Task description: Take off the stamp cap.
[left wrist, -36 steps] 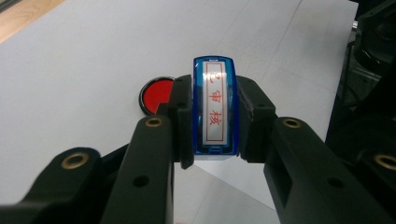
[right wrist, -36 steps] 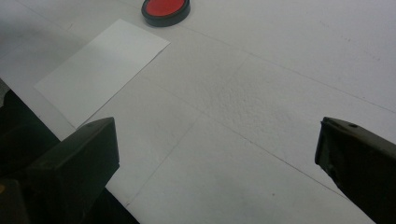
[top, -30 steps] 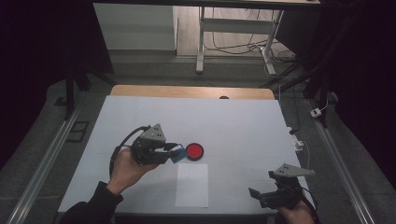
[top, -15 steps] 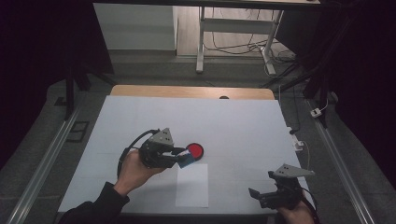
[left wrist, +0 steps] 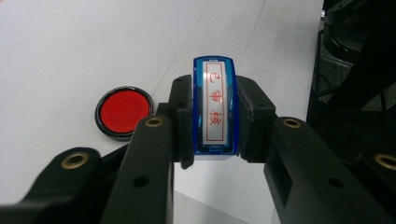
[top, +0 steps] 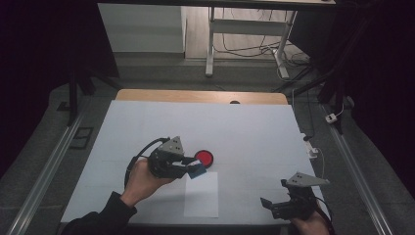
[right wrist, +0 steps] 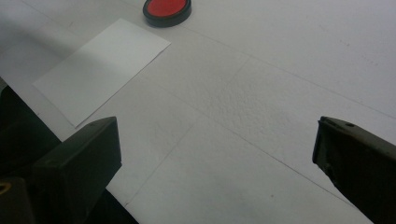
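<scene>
Here the left gripper [top: 188,166] is clamped on a blue stamp [left wrist: 214,108], its red-lettered face turned up toward the camera, probably so the print face can be checked or inked. Just beside it lies the round red ink pad [top: 204,157], open and within easy reach. Nearer the person rests a white sheet of paper [top: 201,194], seemingly waiting for the imprint. At the right, the right gripper [top: 274,205] idles near the table edge [top: 254,223], jaws spread wide apart and empty.
</scene>
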A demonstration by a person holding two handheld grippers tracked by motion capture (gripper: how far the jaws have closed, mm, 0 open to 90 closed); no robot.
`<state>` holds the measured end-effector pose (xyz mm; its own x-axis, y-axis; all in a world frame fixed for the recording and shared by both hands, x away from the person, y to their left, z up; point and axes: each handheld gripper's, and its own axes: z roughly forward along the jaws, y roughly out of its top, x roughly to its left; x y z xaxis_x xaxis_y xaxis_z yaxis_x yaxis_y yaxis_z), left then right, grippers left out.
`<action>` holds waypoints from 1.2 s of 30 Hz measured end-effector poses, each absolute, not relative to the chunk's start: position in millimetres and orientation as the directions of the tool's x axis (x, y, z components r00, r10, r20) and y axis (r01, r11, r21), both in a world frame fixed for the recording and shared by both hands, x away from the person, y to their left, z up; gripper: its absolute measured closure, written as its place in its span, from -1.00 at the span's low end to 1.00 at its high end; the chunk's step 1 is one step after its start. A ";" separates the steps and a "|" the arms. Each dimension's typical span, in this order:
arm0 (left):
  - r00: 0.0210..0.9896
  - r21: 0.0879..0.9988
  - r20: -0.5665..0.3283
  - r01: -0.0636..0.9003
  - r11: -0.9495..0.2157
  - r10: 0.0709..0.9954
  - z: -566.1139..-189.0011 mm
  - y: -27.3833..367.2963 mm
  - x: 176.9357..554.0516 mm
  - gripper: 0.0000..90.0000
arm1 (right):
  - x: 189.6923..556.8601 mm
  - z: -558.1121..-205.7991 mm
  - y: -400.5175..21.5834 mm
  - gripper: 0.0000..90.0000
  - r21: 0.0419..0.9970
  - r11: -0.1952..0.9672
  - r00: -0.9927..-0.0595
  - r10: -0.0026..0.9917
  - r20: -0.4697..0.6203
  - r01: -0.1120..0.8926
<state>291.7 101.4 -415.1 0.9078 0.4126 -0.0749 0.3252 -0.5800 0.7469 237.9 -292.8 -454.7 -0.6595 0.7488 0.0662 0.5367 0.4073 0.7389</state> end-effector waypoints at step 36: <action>0.911 0.743 -0.082 0.326 -0.584 0.404 -418.3 102.6 291.8 0.56 | 242.3 -451.1 -258.8 -1.00 0.794 0.451 -0.794 0.605 0.064 0.408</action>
<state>291.8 102.6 -418.3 0.9111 0.4038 -0.0824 0.3262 -0.5841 0.7433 242.3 -258.8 -451.1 -0.7935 0.6051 0.0640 0.4081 0.4512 0.7936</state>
